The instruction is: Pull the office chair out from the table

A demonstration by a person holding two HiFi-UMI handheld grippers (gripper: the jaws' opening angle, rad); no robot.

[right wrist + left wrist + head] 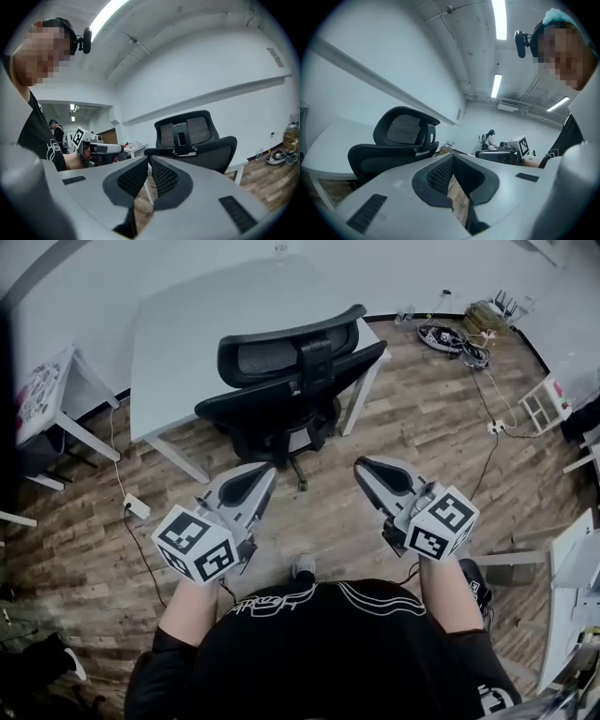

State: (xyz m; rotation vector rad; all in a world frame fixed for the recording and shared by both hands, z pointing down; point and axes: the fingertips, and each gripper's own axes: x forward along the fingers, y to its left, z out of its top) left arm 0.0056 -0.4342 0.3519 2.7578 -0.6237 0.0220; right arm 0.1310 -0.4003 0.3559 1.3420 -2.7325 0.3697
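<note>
Grippers, left (266, 471) and right (362, 464), both with jaws together on nothing, hover side by side short of the chair (286, 381), which stands ahead at the desk (183, 329), so the approach seems in hand, and next they must open, clamp it and pull.

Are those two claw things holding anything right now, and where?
Nothing. The left gripper and right gripper are both shut, empty, short of the office chair.

open floor (328, 512) — chair (286, 381) ahead
</note>
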